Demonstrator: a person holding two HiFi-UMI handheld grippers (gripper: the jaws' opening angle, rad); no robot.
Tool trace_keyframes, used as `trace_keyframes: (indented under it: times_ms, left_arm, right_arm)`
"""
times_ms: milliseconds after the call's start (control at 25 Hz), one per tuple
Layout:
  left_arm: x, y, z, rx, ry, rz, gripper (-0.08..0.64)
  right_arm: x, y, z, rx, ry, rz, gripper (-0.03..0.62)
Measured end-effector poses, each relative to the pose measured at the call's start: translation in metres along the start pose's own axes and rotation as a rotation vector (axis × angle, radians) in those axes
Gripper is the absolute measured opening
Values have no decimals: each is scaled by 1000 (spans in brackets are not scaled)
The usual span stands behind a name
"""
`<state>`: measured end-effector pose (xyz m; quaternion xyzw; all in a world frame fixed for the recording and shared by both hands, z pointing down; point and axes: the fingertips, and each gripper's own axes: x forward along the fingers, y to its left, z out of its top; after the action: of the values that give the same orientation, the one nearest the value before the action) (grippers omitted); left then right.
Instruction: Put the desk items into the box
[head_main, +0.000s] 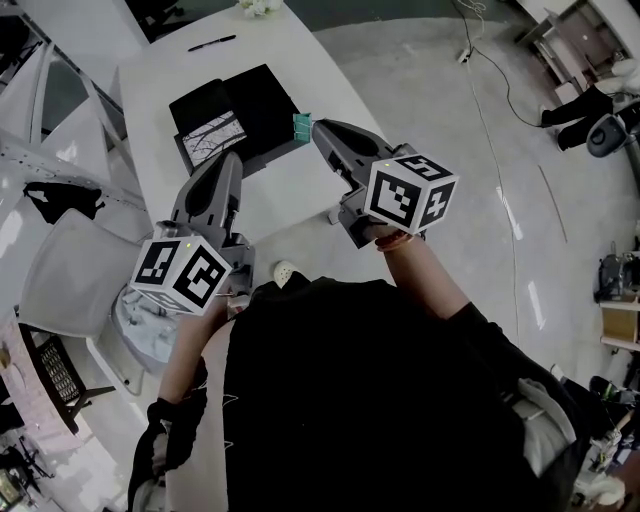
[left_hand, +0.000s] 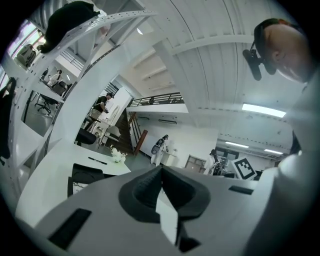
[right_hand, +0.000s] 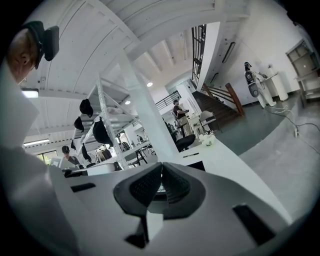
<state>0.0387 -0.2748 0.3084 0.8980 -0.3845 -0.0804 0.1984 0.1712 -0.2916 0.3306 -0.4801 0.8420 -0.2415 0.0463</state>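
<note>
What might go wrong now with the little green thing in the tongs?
The little green thing is pinched only at the very tip of the right tongs, just at the black box's edge, so it might slip and land on the desk. The shut left tongs hang close to the box and might bump it.

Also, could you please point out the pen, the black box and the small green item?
pen (head_main: 212, 43): head view, mid barrel.
black box (head_main: 262, 100): head view, bare right half.
small green item (head_main: 301, 126): head view, exposed end.

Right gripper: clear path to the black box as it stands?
Probably yes. The right gripper, shut on a small green item, is at the near corner of the black box; nothing stands between them.
</note>
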Motion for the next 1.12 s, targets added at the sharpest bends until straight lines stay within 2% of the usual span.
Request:
trace_keyframes:
  times_ms: [400, 720, 1120]
  left_arm:
    - [29, 72, 44, 10, -38, 52, 11]
    - [26, 125, 66, -2, -87, 124, 11]
    - [23, 142, 77, 2, -127, 144, 11]
  right_arm:
    - [84, -29, 15, 28, 24, -8, 9]
    - [141, -35, 16, 1, 63, 7, 9]
    - [168, -63, -15, -9, 161, -44, 9]
